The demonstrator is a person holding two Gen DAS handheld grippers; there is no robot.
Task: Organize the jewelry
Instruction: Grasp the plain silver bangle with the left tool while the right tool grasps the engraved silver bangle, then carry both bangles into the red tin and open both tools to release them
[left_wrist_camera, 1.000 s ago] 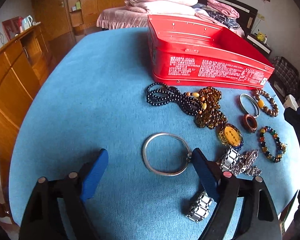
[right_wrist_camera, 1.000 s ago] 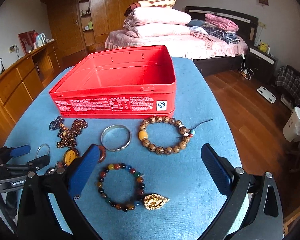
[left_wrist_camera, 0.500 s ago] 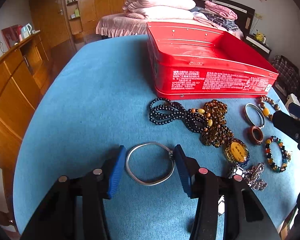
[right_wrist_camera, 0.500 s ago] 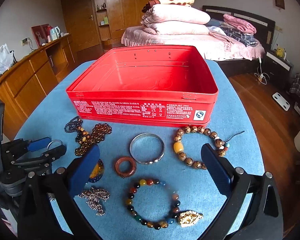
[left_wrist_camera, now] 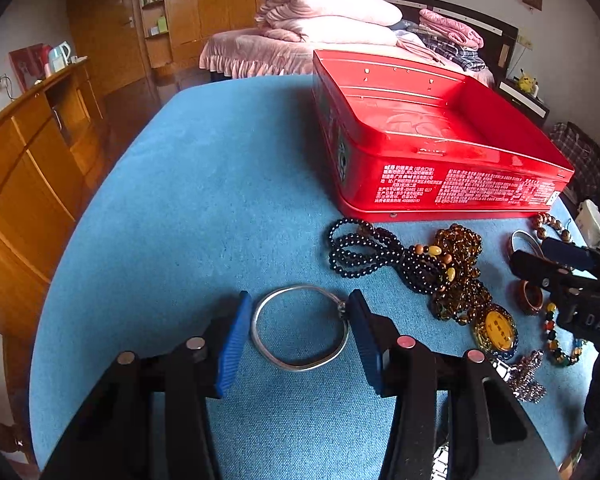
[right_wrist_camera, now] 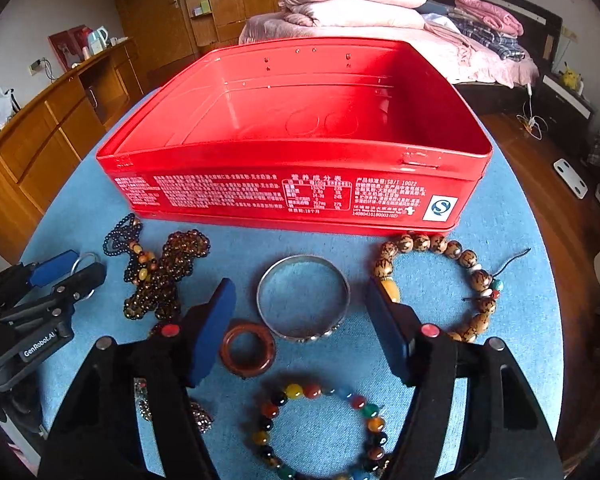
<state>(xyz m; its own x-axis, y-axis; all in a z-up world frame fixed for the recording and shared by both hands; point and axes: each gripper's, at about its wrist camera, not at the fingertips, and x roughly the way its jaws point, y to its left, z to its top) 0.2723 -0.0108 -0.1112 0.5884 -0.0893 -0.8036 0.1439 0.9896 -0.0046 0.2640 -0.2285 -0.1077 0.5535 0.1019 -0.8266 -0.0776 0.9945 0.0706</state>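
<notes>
On the blue table, the thin silver bangle (left_wrist_camera: 300, 366) lies between the blue pads of my left gripper (left_wrist_camera: 299, 308), which press on its two sides; the grip is shut on it. The right wrist view shows the same left gripper (right_wrist_camera: 72, 270) at the far left. My right gripper (right_wrist_camera: 300, 292) straddles a wide silver bangle (right_wrist_camera: 304, 264); its jaws are closing, and a small gap remains on each side. The open red tin (right_wrist_camera: 300, 196) stands just behind the jewelry, with nothing visible inside it. In the left wrist view the right gripper (left_wrist_camera: 552, 268) shows at the right edge.
Around the bangles lie a black bead necklace (left_wrist_camera: 364, 248), amber beads with a yellow pendant (left_wrist_camera: 494, 326), a red-brown ring (right_wrist_camera: 247, 350), a multicolour bead bracelet (right_wrist_camera: 320, 392), a wooden bead bracelet (right_wrist_camera: 420, 240) and a sparkly brooch (left_wrist_camera: 528, 372). A wooden cabinet (left_wrist_camera: 20, 168) stands left of the table.
My left jaws came in from wide and closed on the thin bangle. My right gripper moved forward and down over the wide silver bangle, and its jaws narrowed.
</notes>
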